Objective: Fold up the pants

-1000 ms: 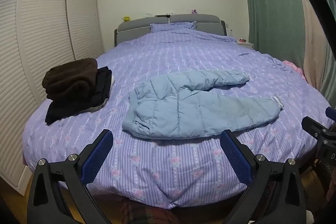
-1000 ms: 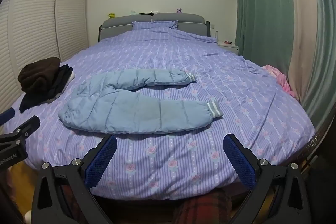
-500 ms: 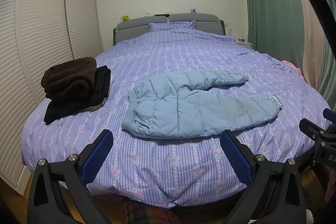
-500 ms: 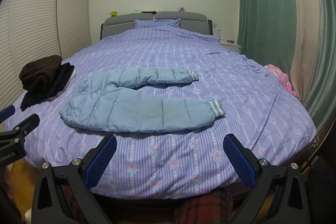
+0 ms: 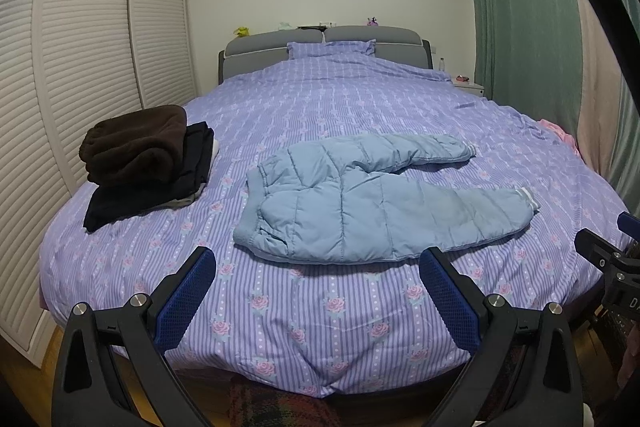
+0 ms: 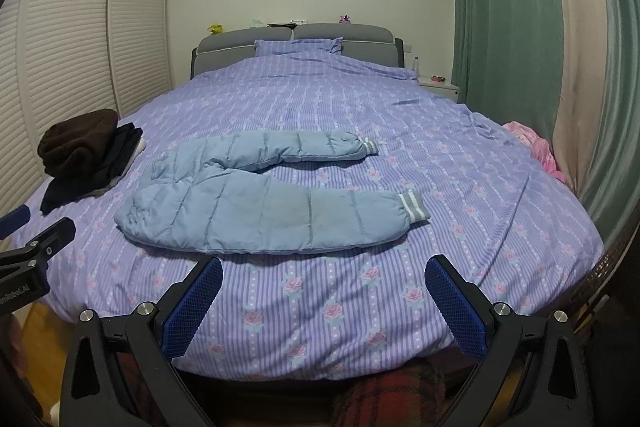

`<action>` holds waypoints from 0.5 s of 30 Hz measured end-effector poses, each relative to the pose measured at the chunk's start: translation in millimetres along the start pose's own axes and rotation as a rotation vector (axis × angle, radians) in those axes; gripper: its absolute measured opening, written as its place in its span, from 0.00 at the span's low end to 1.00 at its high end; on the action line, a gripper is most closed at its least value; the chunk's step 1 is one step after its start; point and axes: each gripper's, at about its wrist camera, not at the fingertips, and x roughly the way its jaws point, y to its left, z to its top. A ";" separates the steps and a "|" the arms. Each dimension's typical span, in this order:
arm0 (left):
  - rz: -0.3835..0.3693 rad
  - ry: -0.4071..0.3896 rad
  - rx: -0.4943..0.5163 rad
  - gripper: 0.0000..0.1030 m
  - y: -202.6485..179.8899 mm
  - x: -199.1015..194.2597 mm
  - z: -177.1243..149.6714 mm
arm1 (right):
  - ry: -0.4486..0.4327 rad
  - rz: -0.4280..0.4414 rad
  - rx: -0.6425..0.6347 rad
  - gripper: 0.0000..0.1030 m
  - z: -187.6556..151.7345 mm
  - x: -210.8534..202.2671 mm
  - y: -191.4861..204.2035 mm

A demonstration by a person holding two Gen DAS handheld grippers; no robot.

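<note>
Light blue quilted pants [image 5: 372, 203] lie flat on the purple bed [image 5: 320, 307], waist to the left, both legs spread apart and pointing right; they also show in the right wrist view [image 6: 256, 211], with striped grey cuffs [image 6: 414, 211]. My left gripper [image 5: 316, 291] is open and empty, held over the bed's near edge, short of the waistband. My right gripper [image 6: 324, 299] is open and empty, short of the near leg. Each gripper shows at the edge of the other's view.
A stack of folded dark clothes [image 5: 140, 163] with a brown fleece on top sits at the bed's left side. A pink garment [image 6: 536, 147] lies at the right edge by the green curtains [image 6: 500, 7]. Louvred wardrobe doors [image 5: 60, 67] stand left.
Both grippers have shifted slightly with the views; the pants appear a touch nearer. Nothing was taken hold of and the pants have not moved.
</note>
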 end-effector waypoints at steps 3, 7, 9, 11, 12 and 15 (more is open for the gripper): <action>0.000 0.003 0.000 1.00 0.0 0.9 -0.7 | -0.001 0.000 0.002 1.00 -0.2 0.0 -0.4; -0.004 0.007 0.001 1.00 0.2 1.6 -1.5 | -0.001 -0.001 0.002 1.00 -0.3 -0.1 -0.2; -0.003 0.006 0.004 1.00 0.4 1.8 -1.6 | -0.001 0.000 0.002 1.00 -0.1 0.1 -0.6; -0.003 0.004 0.004 1.00 0.5 1.7 -1.7 | 0.000 0.000 0.002 1.00 0.2 0.1 -0.2; -0.003 0.004 0.005 1.00 0.8 1.4 -1.5 | 0.001 -0.002 0.002 1.00 0.2 0.1 -0.3; -0.005 0.001 0.003 1.00 0.7 1.0 -1.5 | 0.000 -0.001 0.001 1.00 0.1 -0.1 -0.1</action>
